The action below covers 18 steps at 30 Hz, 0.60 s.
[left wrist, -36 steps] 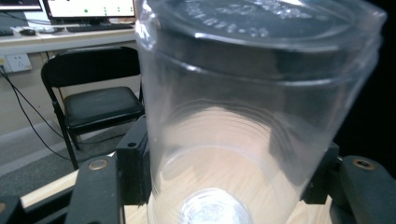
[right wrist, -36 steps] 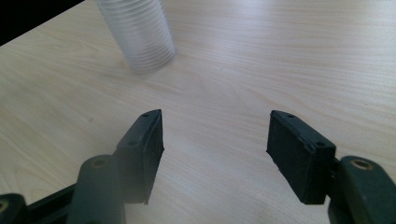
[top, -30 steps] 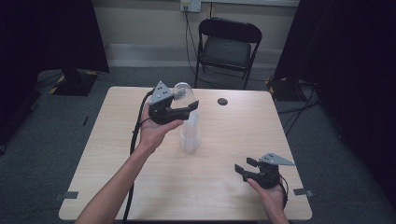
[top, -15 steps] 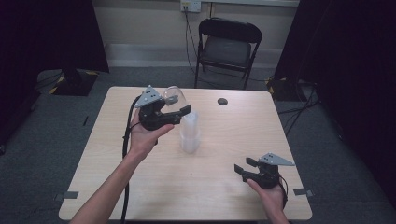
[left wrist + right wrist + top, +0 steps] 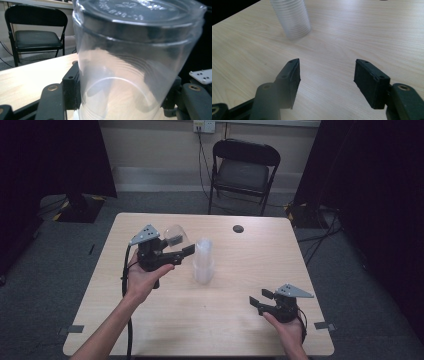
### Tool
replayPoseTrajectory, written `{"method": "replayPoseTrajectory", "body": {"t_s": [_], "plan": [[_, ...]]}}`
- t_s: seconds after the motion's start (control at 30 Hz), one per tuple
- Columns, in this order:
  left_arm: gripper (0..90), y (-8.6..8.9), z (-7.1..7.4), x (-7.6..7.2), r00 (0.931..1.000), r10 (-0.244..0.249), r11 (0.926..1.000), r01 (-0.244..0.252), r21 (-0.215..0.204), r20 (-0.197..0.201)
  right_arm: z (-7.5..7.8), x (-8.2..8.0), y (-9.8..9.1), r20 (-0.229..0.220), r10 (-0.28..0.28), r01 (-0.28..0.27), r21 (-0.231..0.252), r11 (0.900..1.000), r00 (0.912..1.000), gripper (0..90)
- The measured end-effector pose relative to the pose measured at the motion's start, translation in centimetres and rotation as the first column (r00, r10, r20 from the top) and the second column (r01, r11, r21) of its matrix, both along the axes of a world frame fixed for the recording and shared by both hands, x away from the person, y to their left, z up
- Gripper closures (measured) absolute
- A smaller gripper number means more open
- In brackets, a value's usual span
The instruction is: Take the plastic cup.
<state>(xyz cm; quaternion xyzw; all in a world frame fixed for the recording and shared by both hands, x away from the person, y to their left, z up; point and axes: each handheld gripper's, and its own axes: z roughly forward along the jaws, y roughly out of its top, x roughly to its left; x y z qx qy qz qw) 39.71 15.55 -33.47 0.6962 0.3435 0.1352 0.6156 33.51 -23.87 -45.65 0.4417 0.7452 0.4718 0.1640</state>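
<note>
My left gripper (image 5: 181, 251) clamps a clear plastic cup (image 5: 135, 65), held above the table (image 5: 235, 320) just left of the cup stack (image 5: 204, 262). Embossed writing on the cup's base, too blurred to read. My right gripper (image 5: 327, 80) sits released, nothing between its pads.

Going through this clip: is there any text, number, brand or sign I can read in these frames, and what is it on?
Base of the clear cup gripped in the left tongs: raised moulded characters, roughly "828-08", too blurred to be sure; an embossed mark above them is unreadable.
Stack of cups, table, chair: no text visible.
</note>
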Motion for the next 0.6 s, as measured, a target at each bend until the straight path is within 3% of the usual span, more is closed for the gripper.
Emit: {"method": "replayPoseTrajectory", "body": {"t_s": [0.27, 0.43, 0.6], "plan": [[37.3, 0.3, -1.7, -0.9, 0.9983, -0.018, 0.9998, 0.018, 0.01, -0.055, 0.3, -0.2, 0.4, 0.012, 0.012, -0.012, -0.011, 0.9999, 0.9999, 41.3], [37.7, 0.6, -2.7, -1.4, 0.9966, -0.015, 0.9997, 0.017, 0.02, -0.082, 0.7, -0.4, 1.0, 0.048, 0.011, -0.01, -0.022, 0.9997, 0.9988, 43.6], [37.7, 0.6, -3.5, -1.9, 0.9936, -0.02, 0.9998, 0.021, 0.007, -0.111, 0.9, -0.6, 2.0, 0.077, 0.046, -0.044, -0.027, 0.9987, 0.996, 43.8]]}}
